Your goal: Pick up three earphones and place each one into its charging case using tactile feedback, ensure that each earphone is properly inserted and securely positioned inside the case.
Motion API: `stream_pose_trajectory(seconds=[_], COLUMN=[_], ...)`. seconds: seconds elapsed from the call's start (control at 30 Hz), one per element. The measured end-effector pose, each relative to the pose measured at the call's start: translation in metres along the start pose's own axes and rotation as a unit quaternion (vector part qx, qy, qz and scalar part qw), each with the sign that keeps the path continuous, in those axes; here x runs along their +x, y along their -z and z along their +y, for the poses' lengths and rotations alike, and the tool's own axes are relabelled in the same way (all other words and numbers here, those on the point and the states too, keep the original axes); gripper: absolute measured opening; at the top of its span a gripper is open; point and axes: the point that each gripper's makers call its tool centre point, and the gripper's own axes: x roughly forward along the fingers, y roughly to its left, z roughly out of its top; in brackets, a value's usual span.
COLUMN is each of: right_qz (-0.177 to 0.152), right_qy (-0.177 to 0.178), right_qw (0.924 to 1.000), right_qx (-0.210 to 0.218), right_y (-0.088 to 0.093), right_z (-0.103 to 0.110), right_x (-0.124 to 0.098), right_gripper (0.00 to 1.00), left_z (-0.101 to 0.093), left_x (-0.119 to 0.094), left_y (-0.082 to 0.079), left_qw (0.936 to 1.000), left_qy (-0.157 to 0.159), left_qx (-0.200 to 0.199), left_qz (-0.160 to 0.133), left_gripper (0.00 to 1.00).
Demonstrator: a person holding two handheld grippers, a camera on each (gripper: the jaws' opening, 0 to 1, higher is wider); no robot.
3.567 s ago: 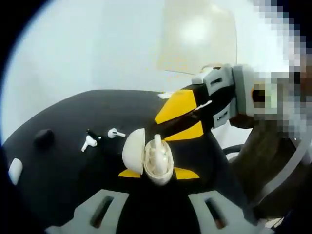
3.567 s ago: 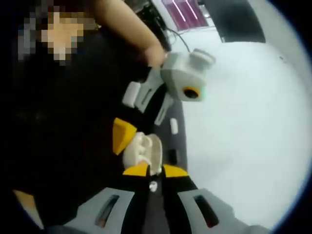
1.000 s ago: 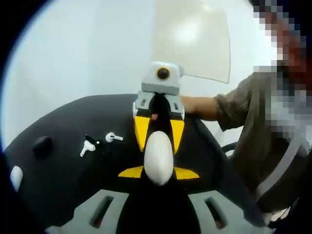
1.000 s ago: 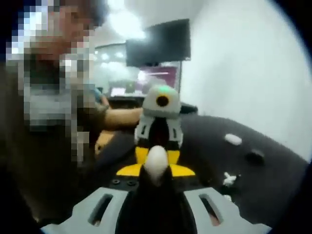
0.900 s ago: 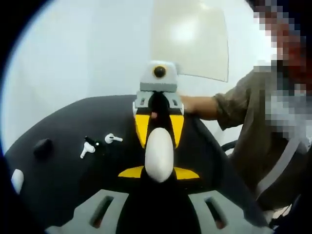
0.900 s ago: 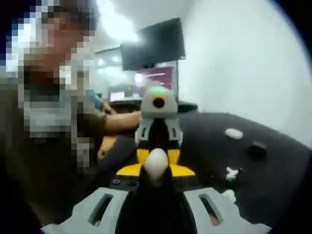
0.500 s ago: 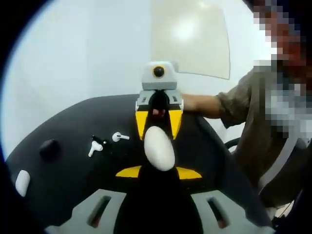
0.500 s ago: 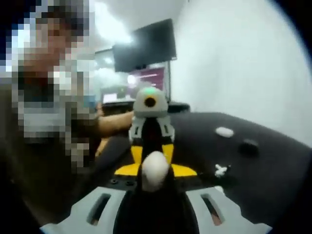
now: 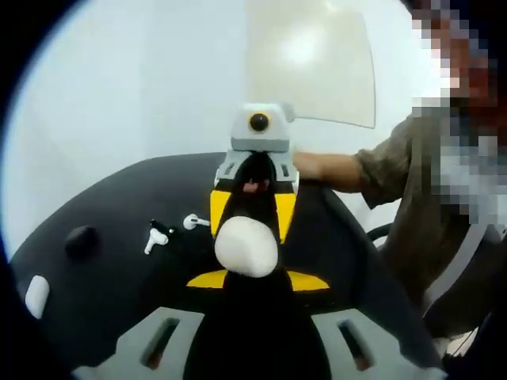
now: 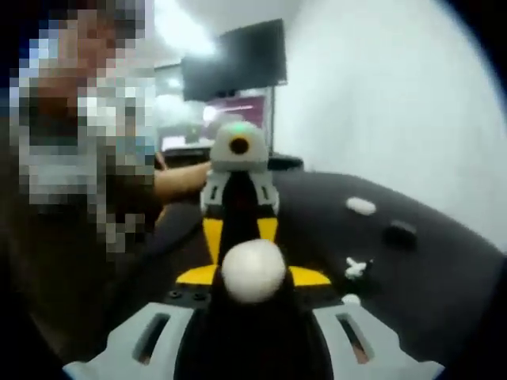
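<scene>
Left tool: my left tool (image 9: 247,279) sits with its yellow tips clamped narrowly on the white charging case (image 9: 246,246), which shows as a closed, rounded shell right above the tips.
Right tool: my right tool (image 10: 252,277) meets the same case (image 10: 253,270) from the opposite side; its tips look pinched on the shell too, so I judge both tools share the hold, facing each other nose to nose.
Case: lid looks shut and it is held above the black counter (image 9: 103,301), not resting on it. I cannot tell from here what is seated inside.
Loose earphones: two white earphones (image 9: 156,237) lie close together on the counter left of the case in the left gripper view, beside a small dark piece I cannot identify. The right gripper view shows them as a small white cluster (image 10: 355,267) to the right.
Other items: a dark rounded object (image 9: 81,238) and a white oval object (image 9: 36,294) sit farther out on the counter, well apart from the case.
Stage: I judge one case is being closed or checked, with earphones left to seat.
Risk: the shell is smooth and curved, so uneven squeeze between opposed tools could squirt it out sideways.
Risk: releasing one side before the other is secure could drop it onto the counter and scatter the loose earphones.
</scene>
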Motion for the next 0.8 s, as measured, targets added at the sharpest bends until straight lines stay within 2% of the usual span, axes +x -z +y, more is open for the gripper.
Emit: stream_pose_trajectory(seconds=[0.17, 0.37, 0.73, 0.8], right_qz=[0.007, 0.026, 0.02, 0.016], right_qy=[-0.021, -0.018, -0.014, -0.009], right_qw=[0.9996, 0.999, 0.9992, 0.9993], right_qx=[-0.016, -0.032, -0.032, -0.031], right_y=[0.002, 0.009, 0.007, 0.005], right_z=[0.011, 0.011, 0.009, 0.007], right_x=[0.002, 0.004, 0.003, 0.003], right_gripper=[0.35, 0.36, 0.37, 0.39], left_z=[-0.001, 0.0, 0.002, 0.004], left_x=[-0.001, -0.003, -0.011, -0.015], left_y=[0.0, 0.001, -0.001, -0.009], left_qw=[1.0, 1.0, 0.9999, 0.9998], left_qy=[0.001, -0.003, -0.001, -0.004], left_qx=[0.001, 0.002, 0.01, 0.005], left_qz=[0.001, 0.003, -0.001, -0.021], left_gripper=[0.23, 0.24, 0.27, 0.28])
